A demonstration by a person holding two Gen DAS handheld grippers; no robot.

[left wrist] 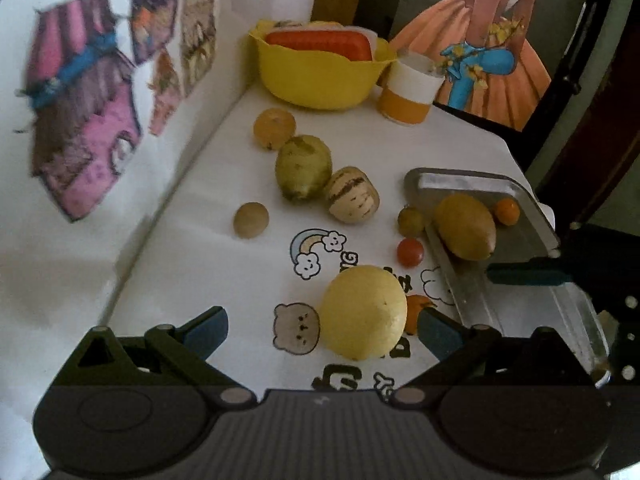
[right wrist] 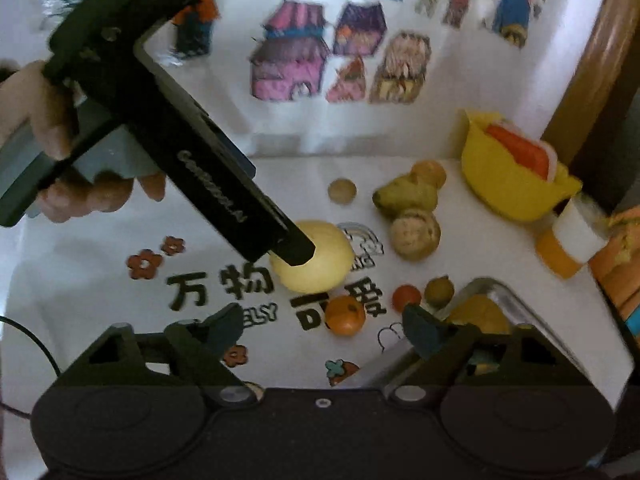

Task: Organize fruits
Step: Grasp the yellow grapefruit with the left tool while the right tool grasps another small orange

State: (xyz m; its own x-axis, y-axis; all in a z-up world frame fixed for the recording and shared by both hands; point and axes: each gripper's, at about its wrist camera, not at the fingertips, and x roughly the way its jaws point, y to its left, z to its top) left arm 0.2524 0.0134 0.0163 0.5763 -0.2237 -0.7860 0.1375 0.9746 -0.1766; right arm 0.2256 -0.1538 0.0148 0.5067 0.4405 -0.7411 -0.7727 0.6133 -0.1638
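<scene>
Left claw [left wrist: 322, 330] spread, lemon [left wrist: 363, 312] seemingly between

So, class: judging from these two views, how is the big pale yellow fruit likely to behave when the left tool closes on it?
The yellow fruit looks round, so it may roll if nudged off-centre. Its skin seems smooth, so the fingers could slip. It nearly fills the open left tool, leaving little margin, and it is probably fairly heavy.

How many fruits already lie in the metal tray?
2: a large yellow-orange fruit in the middle of the metal tray, and a small orange fruit beside it near the far rim. The right gripper's finger may hide more.
</scene>
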